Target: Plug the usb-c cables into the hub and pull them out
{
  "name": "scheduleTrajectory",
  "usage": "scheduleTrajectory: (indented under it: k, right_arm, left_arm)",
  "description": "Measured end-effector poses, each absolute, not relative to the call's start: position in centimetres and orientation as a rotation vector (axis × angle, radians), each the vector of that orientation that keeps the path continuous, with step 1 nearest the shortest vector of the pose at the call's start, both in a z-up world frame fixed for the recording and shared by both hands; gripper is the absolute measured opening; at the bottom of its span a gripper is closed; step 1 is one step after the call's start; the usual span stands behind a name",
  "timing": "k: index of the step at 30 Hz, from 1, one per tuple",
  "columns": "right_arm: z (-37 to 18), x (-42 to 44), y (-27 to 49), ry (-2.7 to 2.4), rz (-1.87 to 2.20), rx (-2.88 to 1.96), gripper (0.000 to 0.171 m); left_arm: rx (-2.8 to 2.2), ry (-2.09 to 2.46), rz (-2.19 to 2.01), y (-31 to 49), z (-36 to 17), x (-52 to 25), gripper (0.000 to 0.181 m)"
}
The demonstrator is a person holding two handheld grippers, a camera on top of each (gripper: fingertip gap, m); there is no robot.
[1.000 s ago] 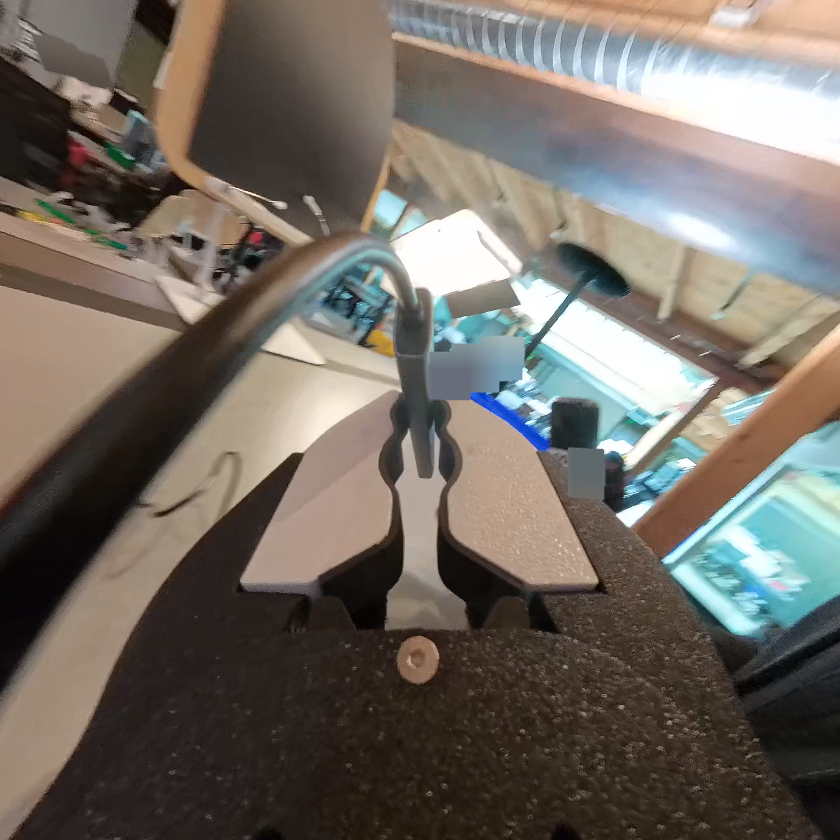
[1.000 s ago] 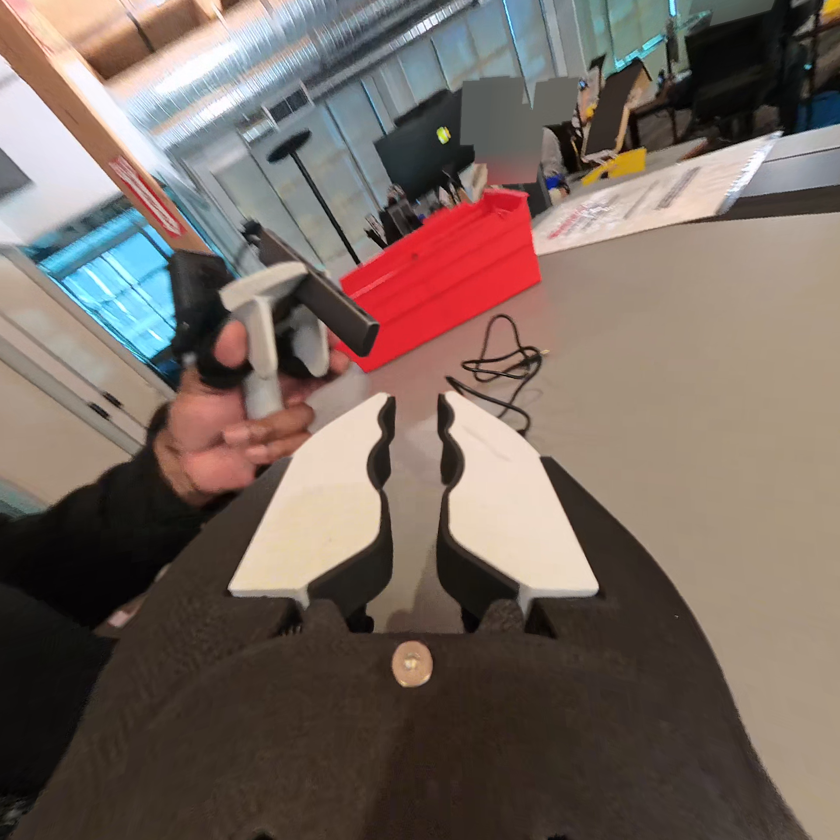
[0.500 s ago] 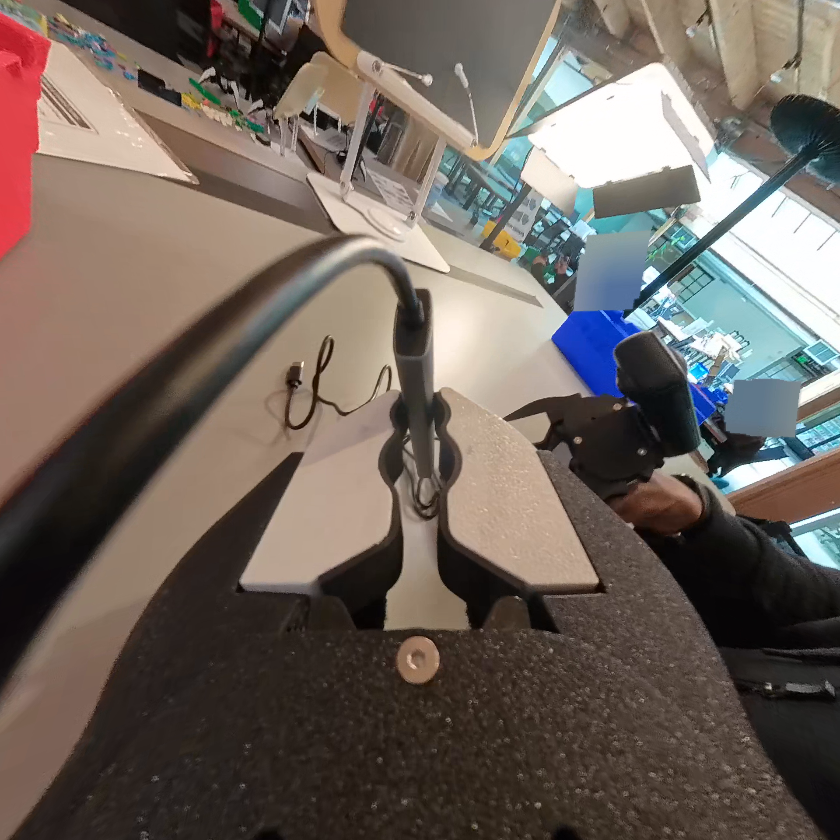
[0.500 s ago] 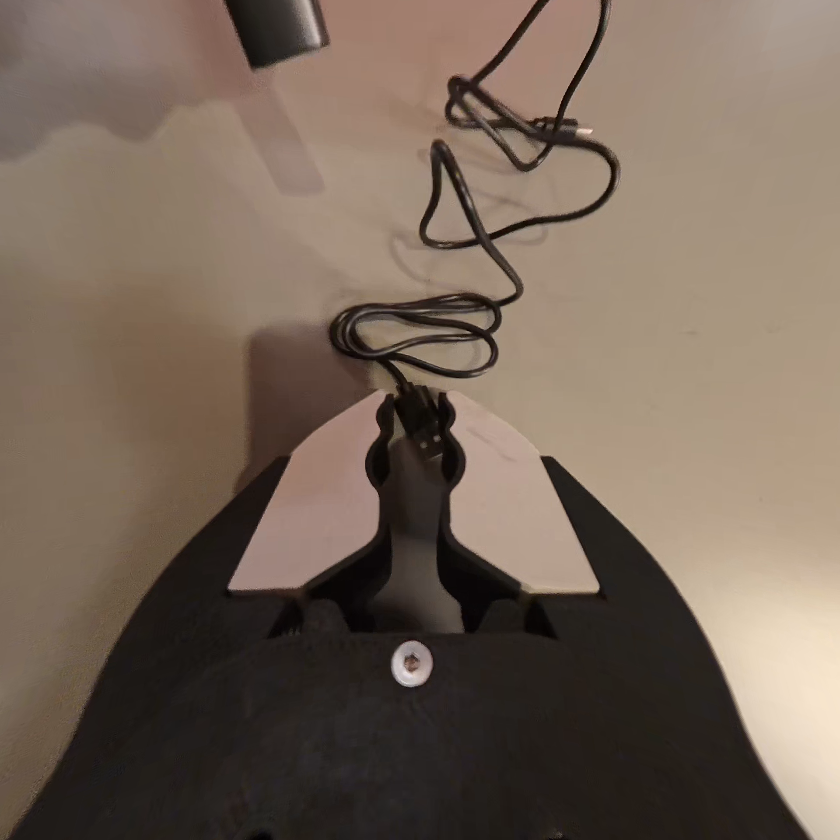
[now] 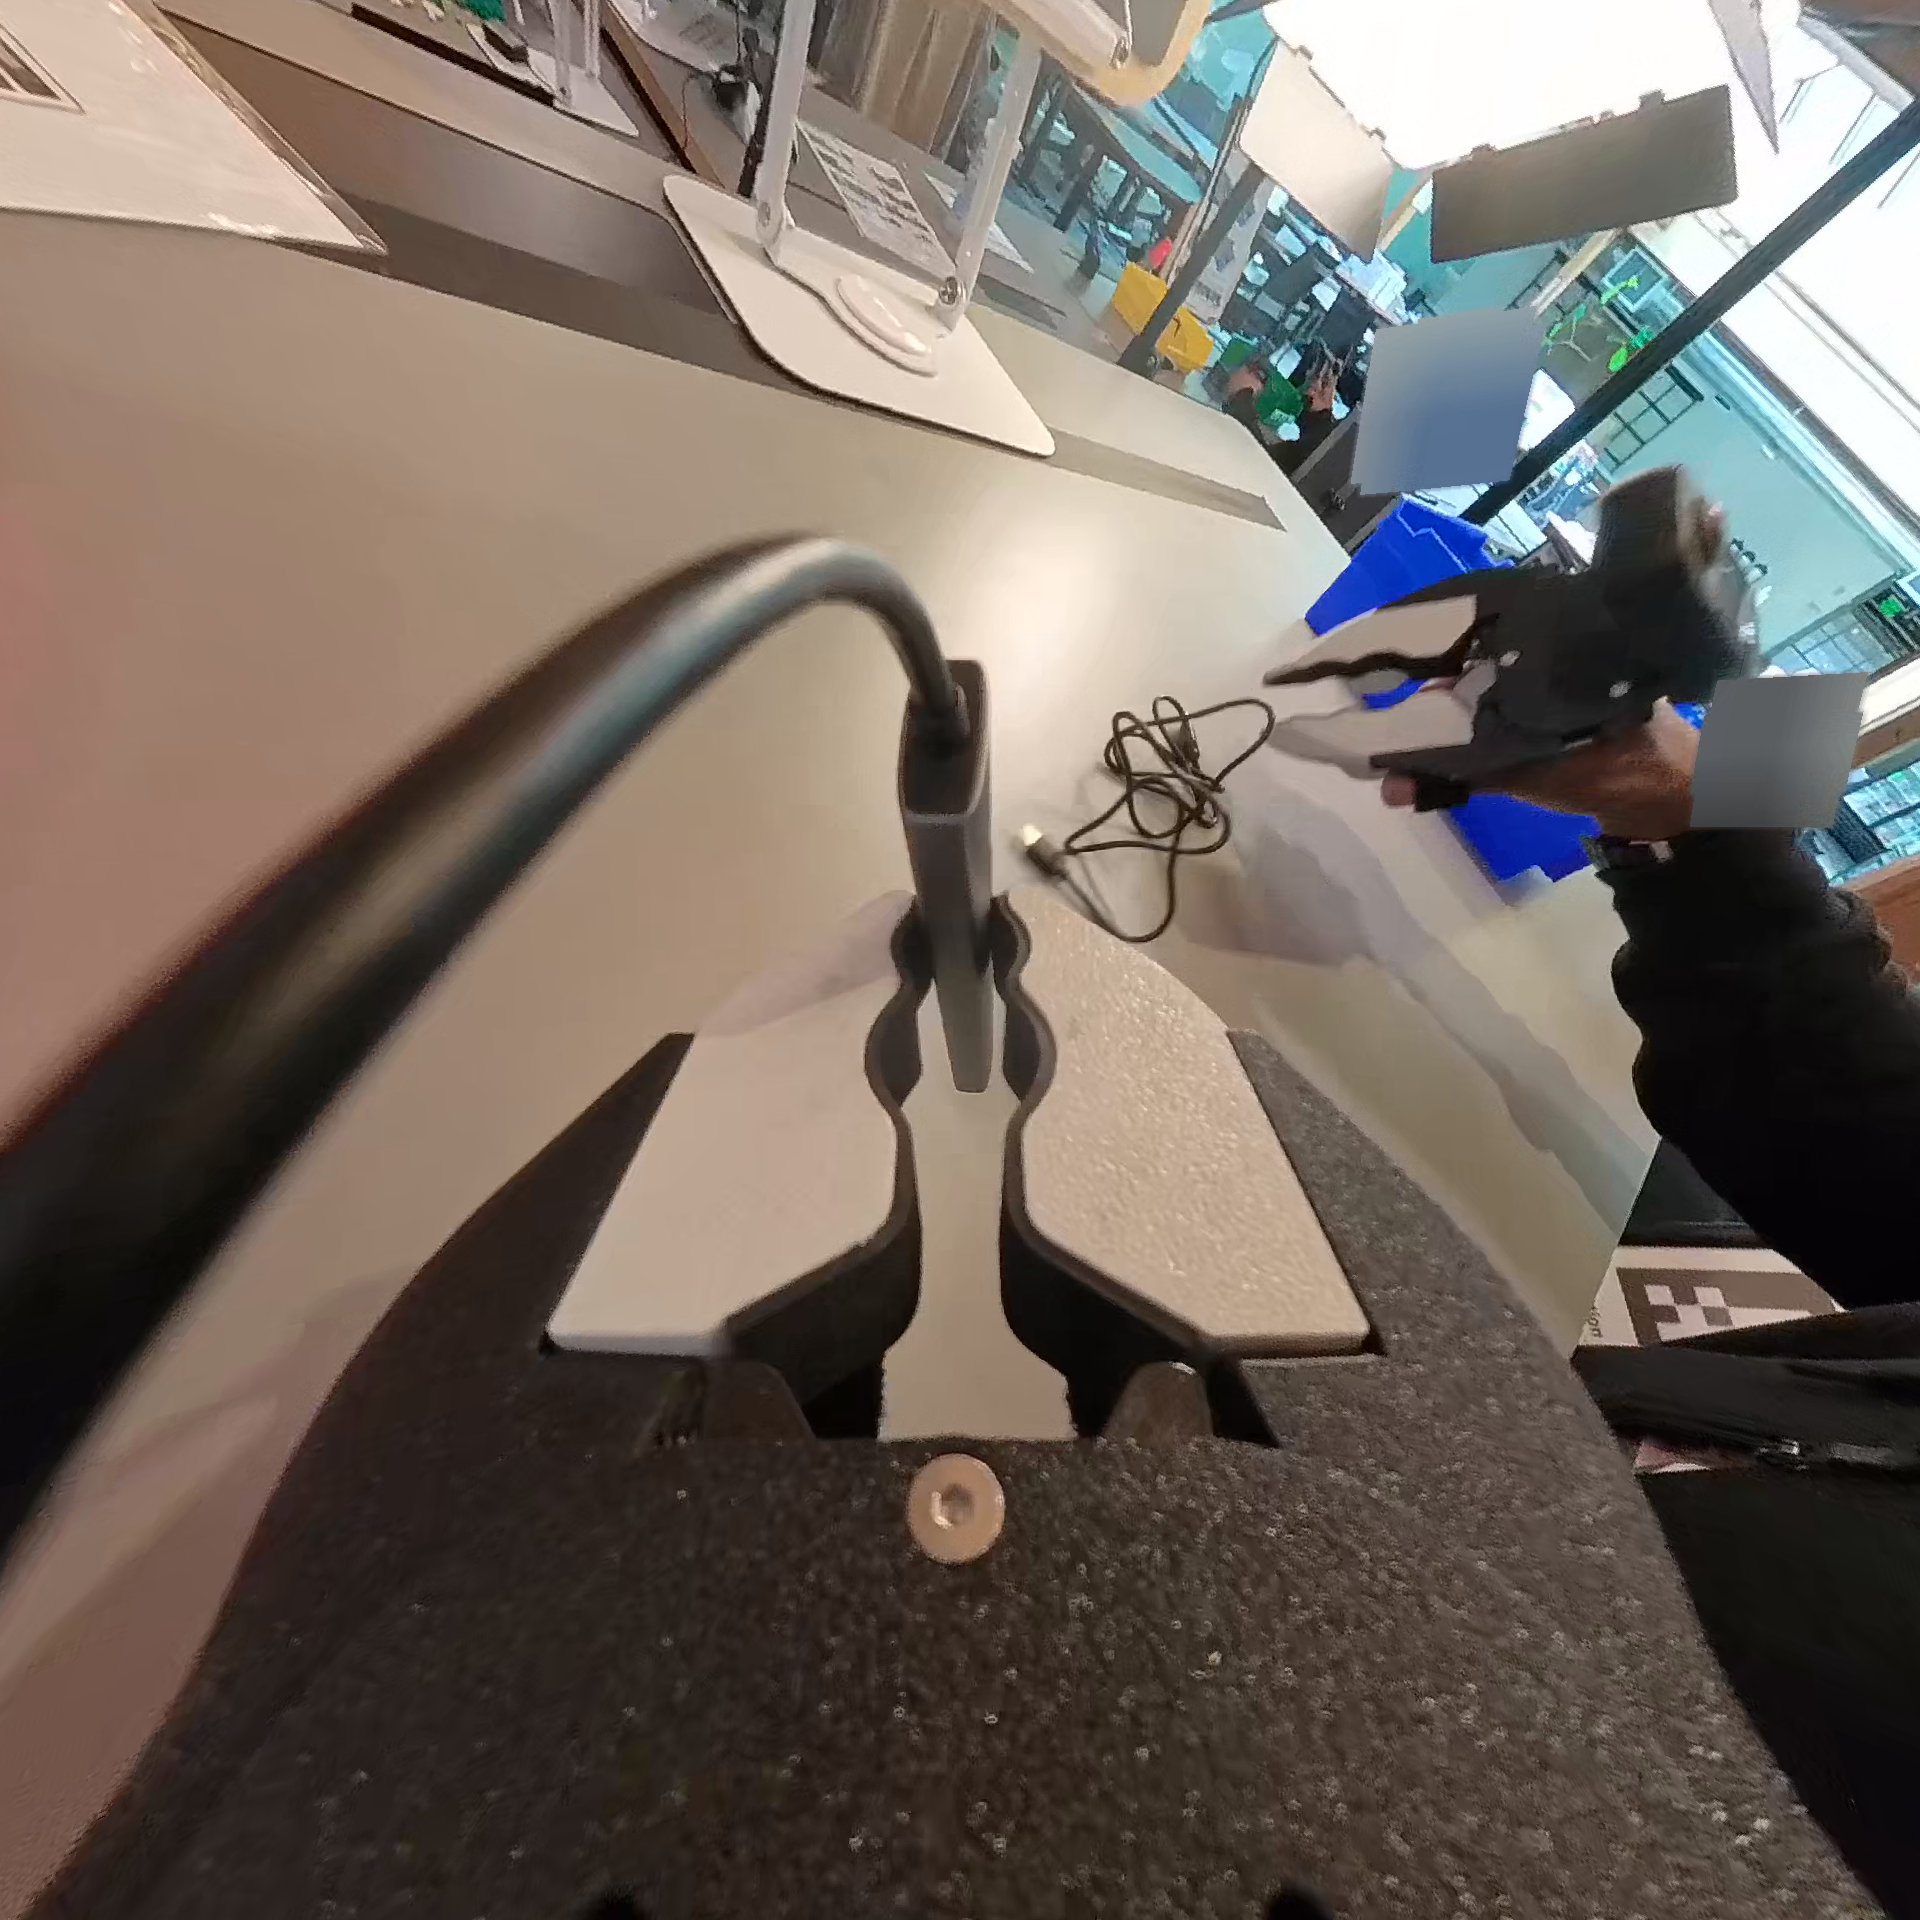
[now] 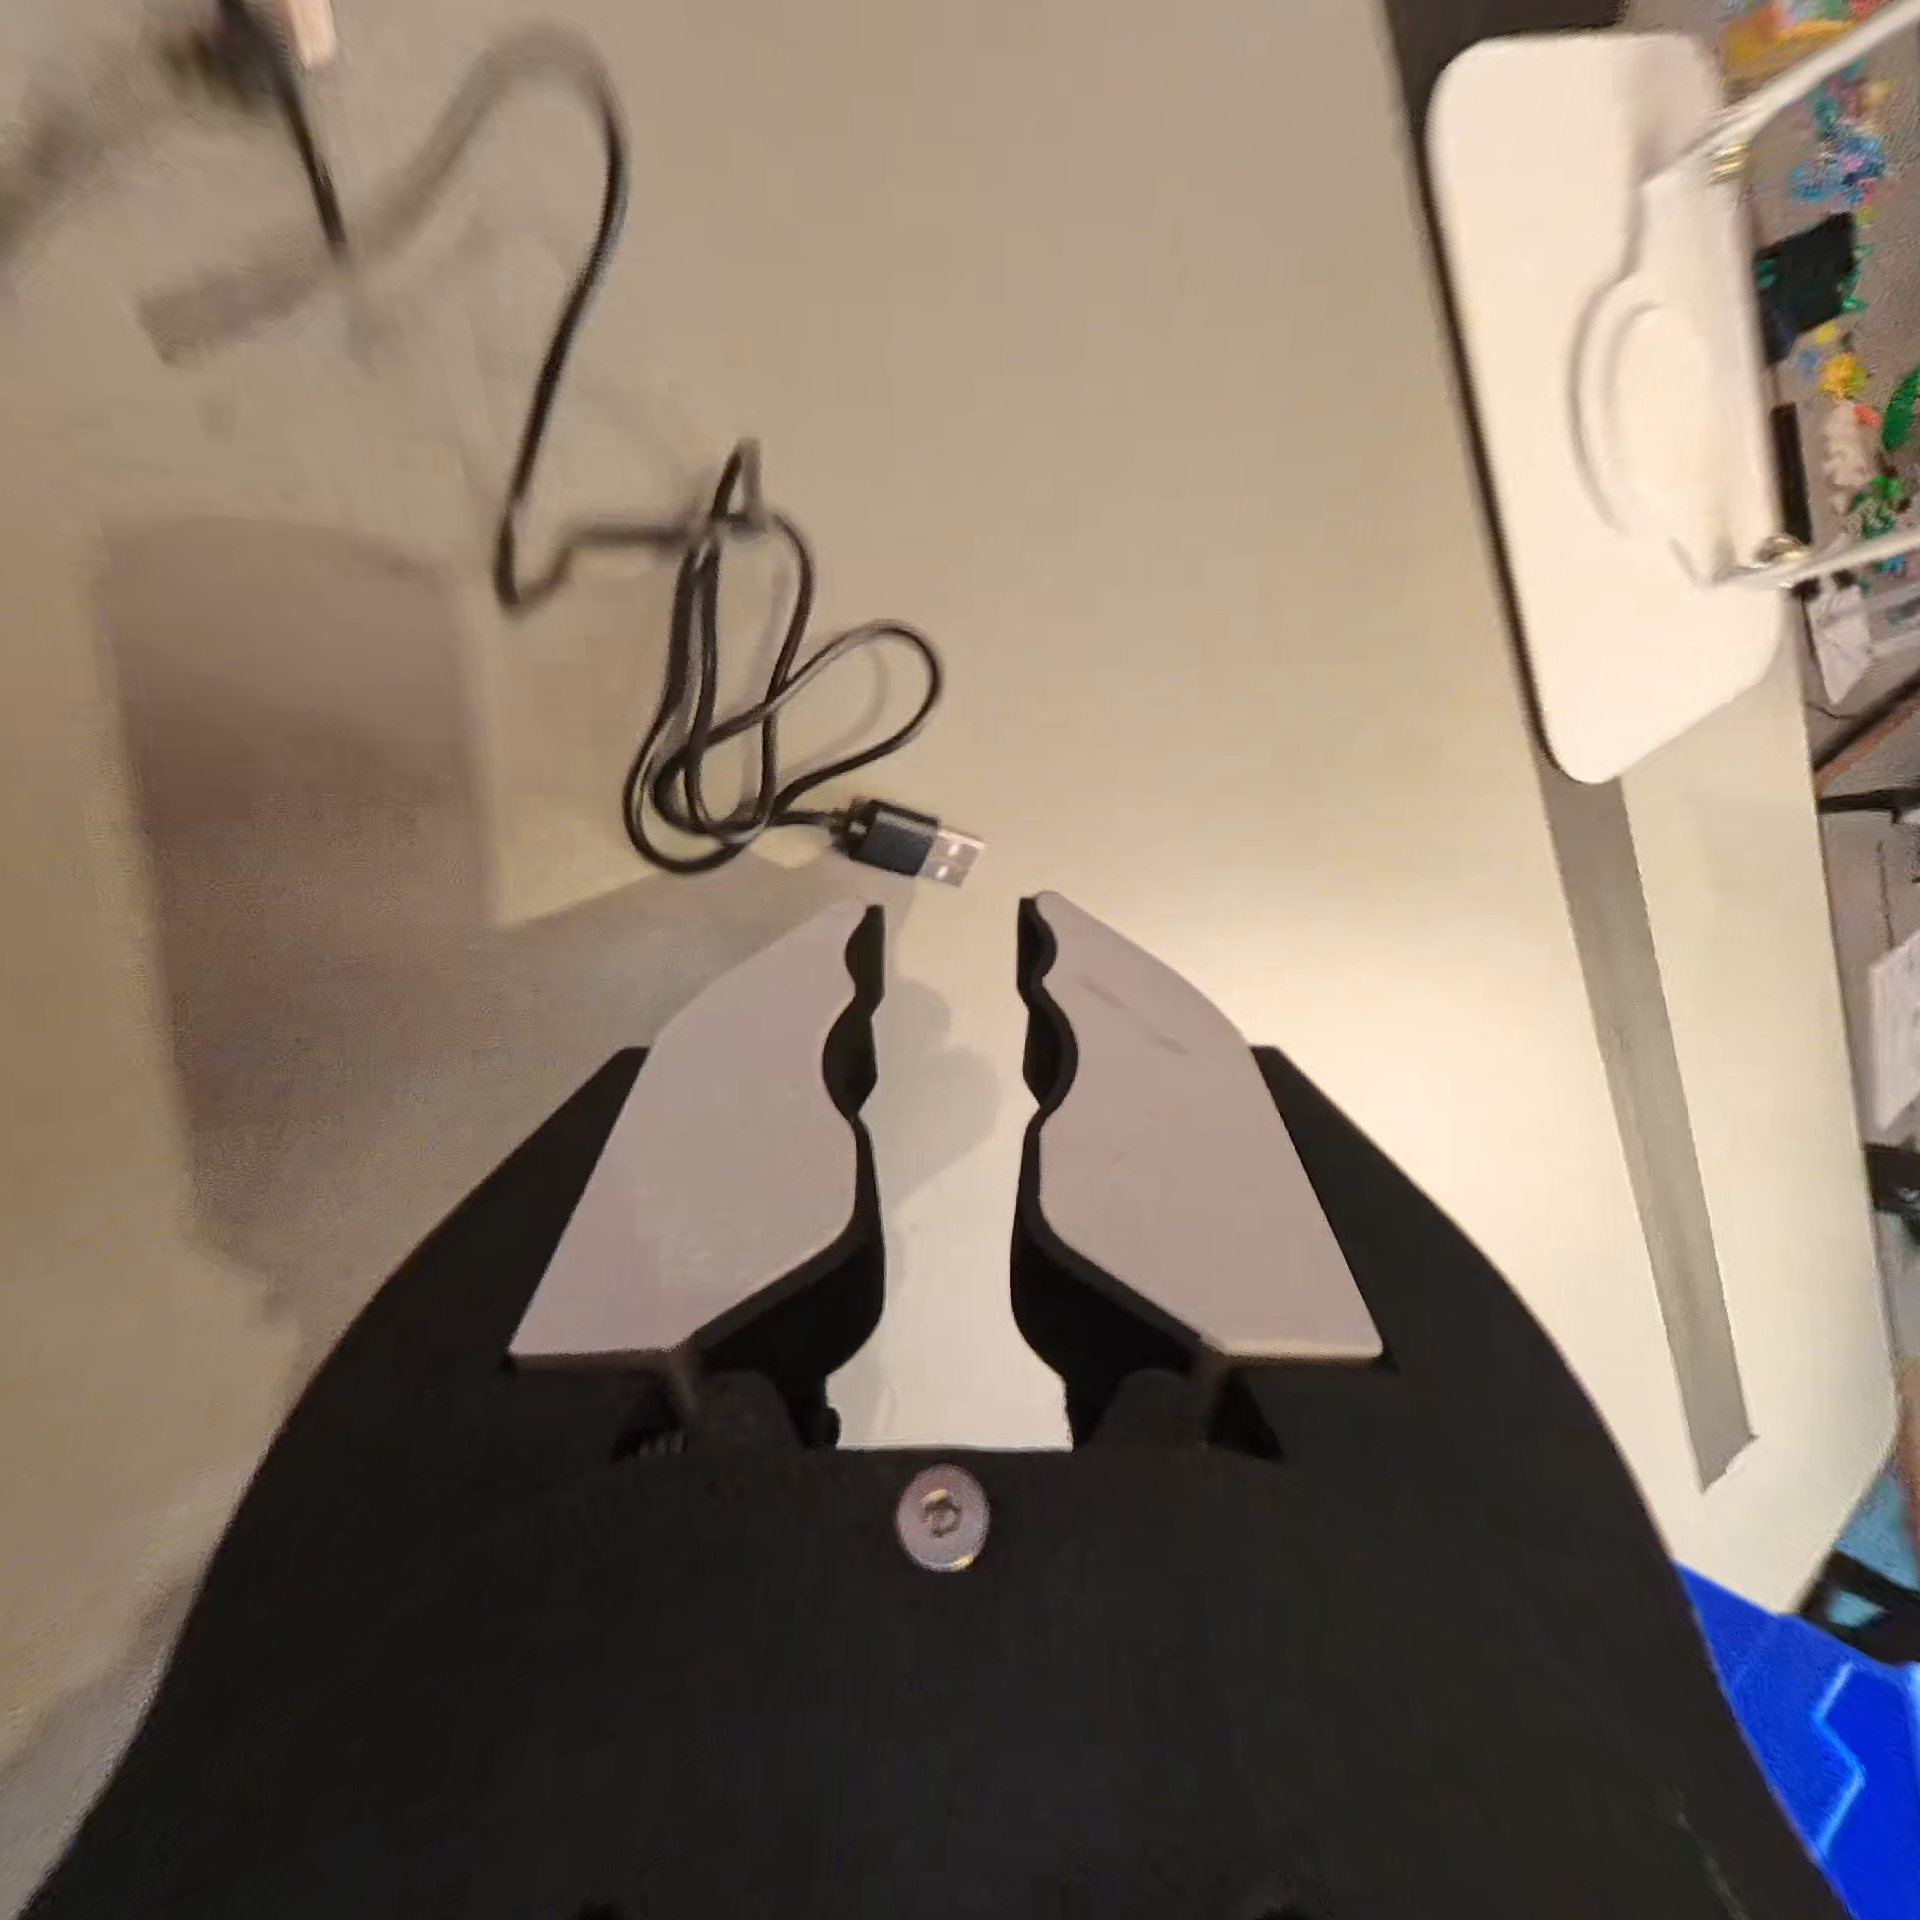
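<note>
My left gripper (image 5: 951, 925) is shut on the slim grey hub (image 5: 948, 831) and holds it upright above the table. The hub's thick dark cord (image 5: 520, 748) arcs off to the left. A thin black cable (image 5: 1164, 790) lies coiled on the table ahead and to the right. My right gripper (image 6: 951, 914) is open and empty, pointing down at the table. The cable's coil (image 6: 727, 707) and its dark plug with a metal end (image 6: 914, 831) lie just past the right fingertips. The right gripper also shows in the left wrist view (image 5: 1320, 707), beside the coil.
A white monitor stand base (image 5: 862, 312) stands at the back of the grey table (image 5: 312, 520); it also shows in the right wrist view (image 6: 1621, 416). A blue bin (image 5: 1496, 831) sits at the right table edge. A white sheet (image 5: 156, 156) lies far left. The grippers' ends are close to 35 cm from one another.
The left view swung down from the ceiling to the table, still gripping the hub. The right gripper tipped down over the cable; the plug, between its fingertips half a second ago, now lies just ahead.
</note>
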State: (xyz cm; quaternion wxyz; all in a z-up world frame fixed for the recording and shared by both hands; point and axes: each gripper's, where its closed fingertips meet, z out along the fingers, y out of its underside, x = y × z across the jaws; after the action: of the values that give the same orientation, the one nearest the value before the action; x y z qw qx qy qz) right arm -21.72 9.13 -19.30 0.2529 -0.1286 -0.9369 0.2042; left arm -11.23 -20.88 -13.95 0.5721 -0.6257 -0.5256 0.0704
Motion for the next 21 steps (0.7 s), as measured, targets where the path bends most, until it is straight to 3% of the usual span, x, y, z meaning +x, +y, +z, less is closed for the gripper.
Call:
scheduleTrajectory:
  k: [4,9,16,21]
  right_arm:
    - [-15.9,-20.0,5.3,-2.497,0.852,-0.460,0.024]
    - [-15.4,-13.5,-3.0,-2.593,1.146,-0.267,0.020]
    - [-20.6,-13.0,-4.9,-2.701,0.861,-0.266,0.011]
    - [-22.4,-14.9,-3.2,-2.743,0.753,-0.432,0.018]
  left_arm:
    - [-1.524,-1.225,0.088,-19.2,-15.0,-11.8,0.011]
    - [-1.618,-1.214,0.004,-17.1,-16.5,-12.1,0.011]
    - [-1.694,-1.172,-0.034,-14.9,-17.7,-12.9,0.011]
    - [-1.751,-1.116,-0.043,-13.6,-17.5,-14.1,0.011]
